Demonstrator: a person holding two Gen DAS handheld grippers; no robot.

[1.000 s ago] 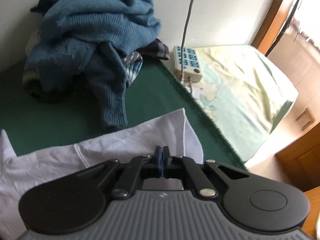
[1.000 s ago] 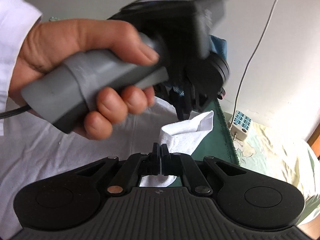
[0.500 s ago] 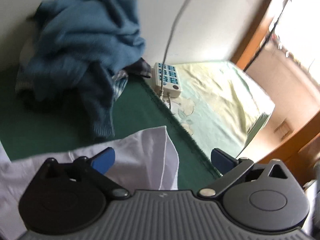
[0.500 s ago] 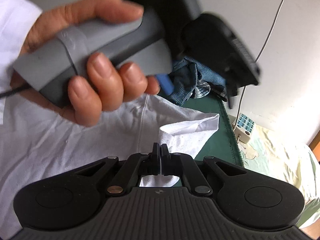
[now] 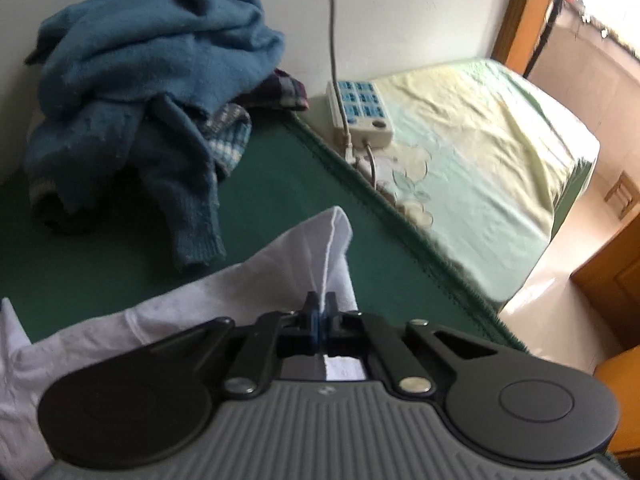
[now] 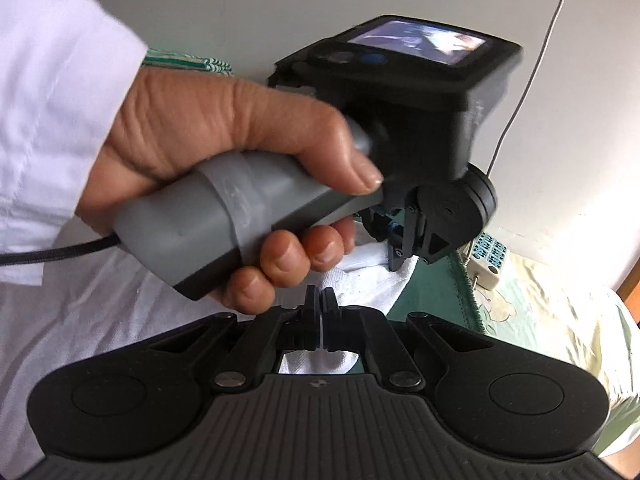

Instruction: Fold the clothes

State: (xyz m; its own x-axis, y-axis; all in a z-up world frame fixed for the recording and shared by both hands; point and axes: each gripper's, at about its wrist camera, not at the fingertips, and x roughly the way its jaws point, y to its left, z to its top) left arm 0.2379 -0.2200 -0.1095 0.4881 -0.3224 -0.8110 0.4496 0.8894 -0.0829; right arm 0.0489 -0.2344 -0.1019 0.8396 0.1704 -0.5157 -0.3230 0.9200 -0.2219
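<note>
A bed (image 5: 480, 152) with a pale yellow-green sheet fills the room to the right of the left hand-held gripper (image 5: 319, 307), beside a white wall. A green cloth (image 5: 280, 208) covers the surface ahead. On it the white garment (image 5: 168, 312) lies with its long axis running left to right, one corner raised and pointing forward. The left hand-held gripper is clamped on that corner. The right hand-held gripper (image 6: 321, 299) looks pinched on a white fold too, though little shows. Farther ahead lies a blue sweater (image 5: 152, 64), with a power strip (image 5: 360, 112) to its right.
</note>
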